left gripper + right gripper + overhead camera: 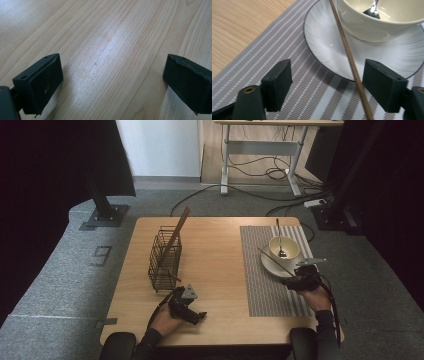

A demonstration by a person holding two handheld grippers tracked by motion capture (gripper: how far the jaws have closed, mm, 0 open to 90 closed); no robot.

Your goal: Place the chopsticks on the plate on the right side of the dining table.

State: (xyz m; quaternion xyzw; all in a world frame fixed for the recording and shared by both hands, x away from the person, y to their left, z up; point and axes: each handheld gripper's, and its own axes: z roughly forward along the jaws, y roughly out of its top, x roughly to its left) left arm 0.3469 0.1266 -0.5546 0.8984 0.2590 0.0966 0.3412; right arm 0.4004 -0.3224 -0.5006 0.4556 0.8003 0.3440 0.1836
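Both grippers sit at the near edge of the table (215, 270). Left gripper (112, 80) hovers with jaws spread wide over bare wood, right of the wire basket (165, 260). Right gripper (327, 85), jaws apart, straddles a chopstick (347, 52) lying across the plate (324, 50) beside the bowl (372, 25) on the striped placemat (287, 45).
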